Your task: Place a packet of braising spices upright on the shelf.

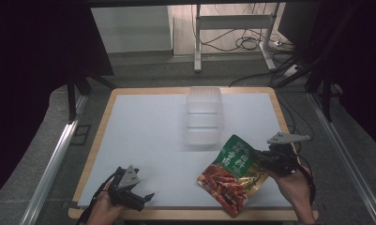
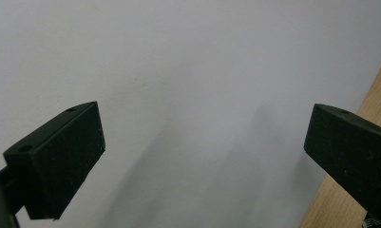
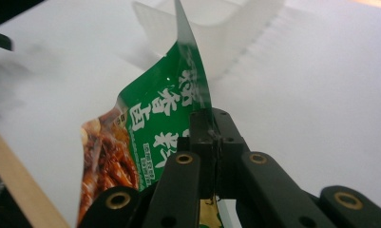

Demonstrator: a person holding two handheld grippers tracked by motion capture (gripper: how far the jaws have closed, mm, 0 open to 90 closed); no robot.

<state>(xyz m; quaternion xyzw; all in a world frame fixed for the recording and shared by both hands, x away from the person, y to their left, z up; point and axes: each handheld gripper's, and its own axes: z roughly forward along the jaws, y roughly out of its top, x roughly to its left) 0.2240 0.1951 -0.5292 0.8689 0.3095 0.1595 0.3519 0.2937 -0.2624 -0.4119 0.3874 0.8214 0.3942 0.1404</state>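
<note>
Near the worktop's (image 1: 143, 126) front edge, right tongs (image 3: 211, 135) pinch the green snack pouch (image 1: 233, 172); left tongs (image 2: 202, 152) gape wide, empty.

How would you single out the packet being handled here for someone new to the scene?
On the white table mat, look at the near right corner, in front of the clear plastic bin. The snack packet is pinched by the right tool; its green top and red food photo are the mat's sole colour.

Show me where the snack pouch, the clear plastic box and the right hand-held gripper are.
snack pouch (image 1: 232, 173), high view, printed front.
clear plastic box (image 1: 204, 115), high view, inner ribs.
right hand-held gripper (image 3: 210, 124), right gripper view, closed jaw tips.
</note>
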